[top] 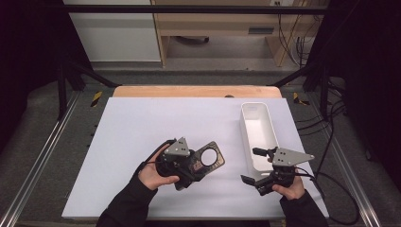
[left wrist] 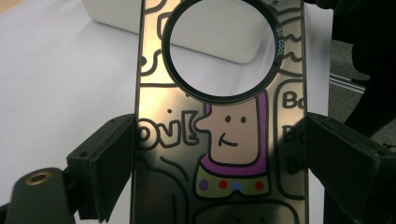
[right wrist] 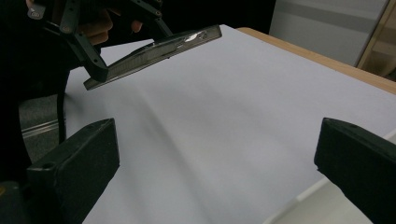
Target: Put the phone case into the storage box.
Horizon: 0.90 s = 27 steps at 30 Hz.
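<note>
— So, what does your left gripper (left wrist: 219, 140) hold?
— My left gripper is clamped on the phone case (left wrist: 219, 154), a cartoon-printed one with a round camera hole, lifted above the white desk (top: 142, 123).
— And your right gripper (top: 257, 165)?
— Jaws apart, nothing between them, just beside the white bin (top: 257, 132).

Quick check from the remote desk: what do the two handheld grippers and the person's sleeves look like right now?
Both are black two-fingered tools. The left gripper and the right gripper each carry a grey three-cornered plate on top, dotted with small screws. The fingers are blocky, matte black, with flat inner pads. A black cable trails from the right gripper. The person wears dark long sleeves.
</note>
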Each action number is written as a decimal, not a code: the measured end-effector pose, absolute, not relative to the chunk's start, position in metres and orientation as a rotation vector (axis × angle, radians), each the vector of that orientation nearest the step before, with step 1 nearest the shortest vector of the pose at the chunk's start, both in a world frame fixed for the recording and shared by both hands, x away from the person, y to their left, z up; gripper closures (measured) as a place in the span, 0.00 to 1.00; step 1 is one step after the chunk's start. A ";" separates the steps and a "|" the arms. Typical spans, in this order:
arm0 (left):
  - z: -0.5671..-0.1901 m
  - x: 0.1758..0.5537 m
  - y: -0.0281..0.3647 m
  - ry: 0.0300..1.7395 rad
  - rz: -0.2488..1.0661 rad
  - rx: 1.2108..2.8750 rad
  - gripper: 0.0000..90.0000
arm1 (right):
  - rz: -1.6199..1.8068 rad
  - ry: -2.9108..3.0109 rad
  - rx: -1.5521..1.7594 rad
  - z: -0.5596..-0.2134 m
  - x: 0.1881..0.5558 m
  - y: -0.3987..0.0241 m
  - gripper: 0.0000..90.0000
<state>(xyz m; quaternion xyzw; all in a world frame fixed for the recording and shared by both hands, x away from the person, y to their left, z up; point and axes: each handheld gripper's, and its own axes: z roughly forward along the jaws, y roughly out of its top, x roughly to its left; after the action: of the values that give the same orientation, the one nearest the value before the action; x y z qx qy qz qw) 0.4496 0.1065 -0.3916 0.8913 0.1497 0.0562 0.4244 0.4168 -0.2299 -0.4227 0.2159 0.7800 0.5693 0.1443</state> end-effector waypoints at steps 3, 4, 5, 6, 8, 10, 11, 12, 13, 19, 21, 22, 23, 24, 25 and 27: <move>-0.391 0.449 0.105 0.366 0.142 2.228 0.13 | 1.642 2.253 0.615 -0.422 0.417 -0.228 0.01; -0.391 0.448 0.104 0.363 0.143 2.229 0.13 | 1.645 2.250 0.610 -0.422 0.418 -0.227 0.01; -0.391 0.448 0.104 0.359 0.146 2.228 0.13 | 1.647 2.251 0.609 -0.421 0.418 -0.227 0.01; -0.391 0.448 0.103 0.357 0.143 2.225 0.13 | 1.644 2.253 0.604 -0.420 0.418 -0.226 0.01; -0.390 0.447 0.103 0.354 0.140 2.225 0.13 | 1.649 2.253 0.597 -0.419 0.418 -0.225 0.01; -0.390 0.447 0.102 0.352 0.137 2.224 0.13 | 1.652 2.254 0.588 -0.418 0.418 -0.224 0.01; -0.390 0.447 0.102 0.352 0.134 2.222 0.13 | 1.652 2.258 0.586 -0.417 0.417 -0.223 0.01; -0.390 0.447 0.102 0.350 0.130 2.223 0.13 | 1.655 2.260 0.582 -0.417 0.418 -0.222 0.01; -0.390 0.448 0.102 0.349 0.129 2.224 0.13 | 1.652 2.262 0.579 -0.416 0.418 -0.221 0.01; -0.387 0.446 0.102 0.331 0.131 2.225 0.13 | 1.695 2.267 0.547 -0.411 0.419 -0.218 0.01; -0.385 0.447 0.101 0.328 0.128 2.222 0.13 | 1.694 2.267 0.538 -0.410 0.419 -0.216 0.01; -0.385 0.447 0.101 0.326 0.129 2.221 0.13 | 1.697 2.267 0.533 -0.409 0.419 -0.216 0.01; -0.384 0.447 0.101 0.324 0.130 2.223 0.13 | 1.698 2.268 0.531 -0.408 0.419 -0.216 0.01; -0.383 0.447 0.101 0.320 0.130 2.224 0.13 | 1.698 2.267 0.528 -0.408 0.419 -0.215 0.01; -0.382 0.447 0.100 0.317 0.134 2.222 0.13 | 1.698 2.269 0.527 -0.407 0.419 -0.215 0.01; -0.381 0.448 0.100 0.313 0.132 2.219 0.13 | 1.698 2.272 0.524 -0.406 0.420 -0.213 0.02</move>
<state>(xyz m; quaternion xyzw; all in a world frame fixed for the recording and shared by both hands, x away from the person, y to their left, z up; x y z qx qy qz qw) 0.4475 0.0998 -0.3811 0.8907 0.1257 0.0530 0.4336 0.4200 -0.2131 -0.4063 0.1801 0.7812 0.5838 0.1282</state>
